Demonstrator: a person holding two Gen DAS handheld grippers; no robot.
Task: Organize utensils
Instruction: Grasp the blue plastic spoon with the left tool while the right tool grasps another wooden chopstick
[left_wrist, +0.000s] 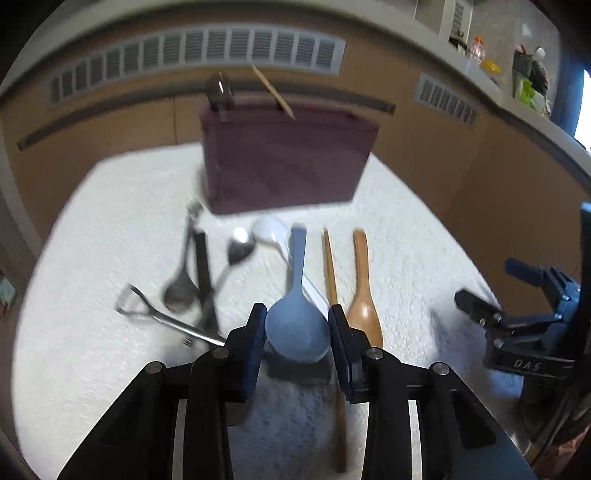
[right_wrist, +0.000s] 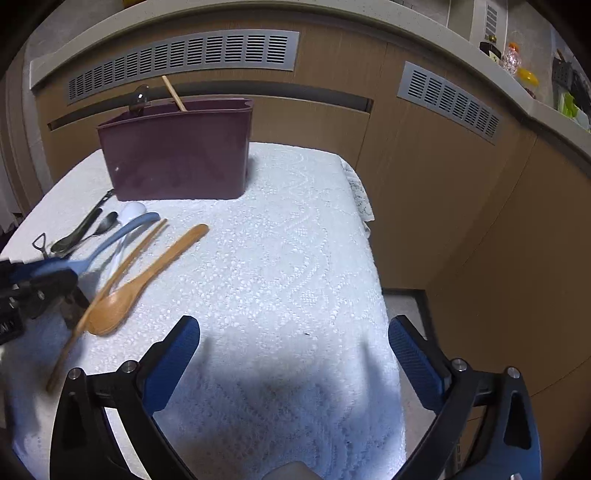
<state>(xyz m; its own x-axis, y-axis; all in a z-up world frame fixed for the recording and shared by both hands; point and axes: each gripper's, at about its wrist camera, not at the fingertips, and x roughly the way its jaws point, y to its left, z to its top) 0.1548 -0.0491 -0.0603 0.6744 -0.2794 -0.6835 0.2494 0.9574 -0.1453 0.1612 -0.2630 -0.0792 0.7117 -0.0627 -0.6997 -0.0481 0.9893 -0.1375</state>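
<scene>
Left tool (left_wrist: 297, 332) brackets the bowl of the blue spoon (left_wrist: 298, 295); pads appear to touch its edges, a pinch on the bowl. Spoon lies on the desk (right_wrist: 280, 258), handle toward the maroon bin (right_wrist: 173, 147). Looks light, stiff plastic, smooth, likely to pivot or slip in this hold; the neck seems a surer place. Right tool (right_wrist: 293, 354) gapes wide, empty, over bare cloth. Wooden spoon (right_wrist: 147, 273) lies just beside.

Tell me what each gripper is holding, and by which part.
The left gripper is closed on the blue spoon at its bowl, one pad on each side. The right gripper is open and holds nothing.
</scene>
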